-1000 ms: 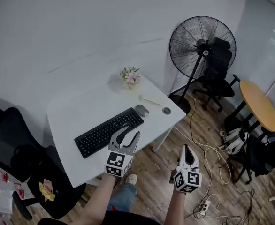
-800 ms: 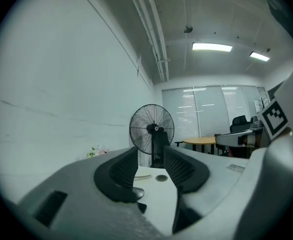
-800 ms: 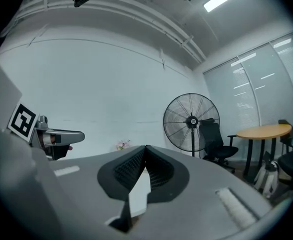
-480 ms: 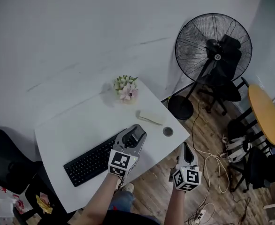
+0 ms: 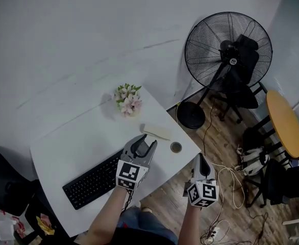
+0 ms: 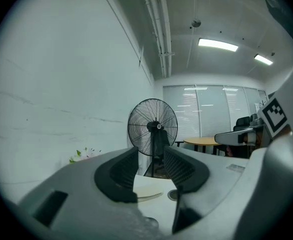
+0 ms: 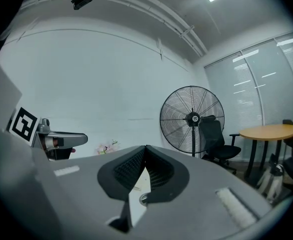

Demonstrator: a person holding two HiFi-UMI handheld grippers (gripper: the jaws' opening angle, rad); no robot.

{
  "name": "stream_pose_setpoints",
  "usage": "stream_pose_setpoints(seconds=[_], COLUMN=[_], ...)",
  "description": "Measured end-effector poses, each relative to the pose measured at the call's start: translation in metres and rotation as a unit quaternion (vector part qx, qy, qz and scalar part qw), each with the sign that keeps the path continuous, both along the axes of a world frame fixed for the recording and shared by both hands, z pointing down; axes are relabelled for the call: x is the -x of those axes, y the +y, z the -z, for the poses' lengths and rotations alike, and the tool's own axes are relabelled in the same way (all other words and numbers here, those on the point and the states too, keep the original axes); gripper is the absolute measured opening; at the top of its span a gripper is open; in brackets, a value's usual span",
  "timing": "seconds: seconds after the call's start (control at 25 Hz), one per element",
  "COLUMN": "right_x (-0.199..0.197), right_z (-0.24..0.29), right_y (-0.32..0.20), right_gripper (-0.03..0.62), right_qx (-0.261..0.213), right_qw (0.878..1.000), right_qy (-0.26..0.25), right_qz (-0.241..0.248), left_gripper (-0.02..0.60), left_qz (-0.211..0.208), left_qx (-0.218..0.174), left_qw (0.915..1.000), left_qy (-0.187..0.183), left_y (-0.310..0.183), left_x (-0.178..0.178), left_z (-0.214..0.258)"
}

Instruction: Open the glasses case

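The glasses case (image 5: 156, 131) is a pale, flat oblong lying closed on the white table (image 5: 73, 147), near the table's right end. My left gripper (image 5: 143, 145) hovers open just short of the case with nothing between its jaws. In the left gripper view the case (image 6: 147, 188) shows low between the open jaws of the left gripper (image 6: 150, 154). My right gripper (image 5: 200, 160) is shut and empty, off the table's right corner, above the wooden floor. In the right gripper view the right gripper (image 7: 145, 150) has its tips touching.
A black keyboard (image 5: 91, 180) lies left of the left gripper. A small round disc (image 5: 176, 147) sits near the table's right corner, and a bunch of flowers (image 5: 127, 100) at the back edge. A standing fan (image 5: 228, 47), office chairs and a round wooden table (image 5: 284, 122) stand to the right.
My left gripper has moved forward from the keyboard's end toward the case. The right gripper has stayed shut in about the same place.
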State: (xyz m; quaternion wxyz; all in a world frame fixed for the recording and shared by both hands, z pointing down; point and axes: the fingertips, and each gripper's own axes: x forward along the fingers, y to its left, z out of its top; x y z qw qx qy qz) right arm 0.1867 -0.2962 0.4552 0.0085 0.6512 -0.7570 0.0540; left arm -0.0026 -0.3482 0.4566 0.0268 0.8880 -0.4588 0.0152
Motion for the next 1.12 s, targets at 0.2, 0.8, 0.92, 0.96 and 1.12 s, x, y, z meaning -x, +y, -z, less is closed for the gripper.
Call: stream_pose_setpoints(seconds=[0.2, 0.8, 0.92, 0.96, 1.12], right_x=[-0.011, -0.046, -0.046, -0.047, -0.048], right_z=[-0.006, -0.040, -0.049, -0.051, -0.057], right_y=[-0.015, -0.049, -0.050, -0.050, -0.050], right_gripper=[0.012, 0.012, 0.012, 0.012, 0.012], right_qx=[0.004, 0.040, 0.050, 0.052, 0.059], right_qw=[1.000, 0.999, 0.998, 0.998, 0.998], right_qy=[-0.006, -0.017, -0.019, -0.020, -0.020], right_qz=[0.008, 0.020, 0.024, 0.025, 0.029], left_gripper=[0.163, 0.161, 0.149, 0.147, 0.149], left_qz=[0.003, -0.068, -0.087, -0.095, -0.140], left_qx=[0.001, -0.050, -0.070, -0.076, -0.089], left_qw=[1.0000, 0.9676, 0.9446, 0.9346, 0.8828], left_qy=[-0.008, -0.238, -0.308, -0.334, -0.440], left_y=[-0.015, -0.078, -0.088, -0.091, -0.099], left_x=[-0.011, -0.066, -0.076, -0.079, -0.092], left_z=[-0.002, -0.052, -0.065, -0.070, -0.097])
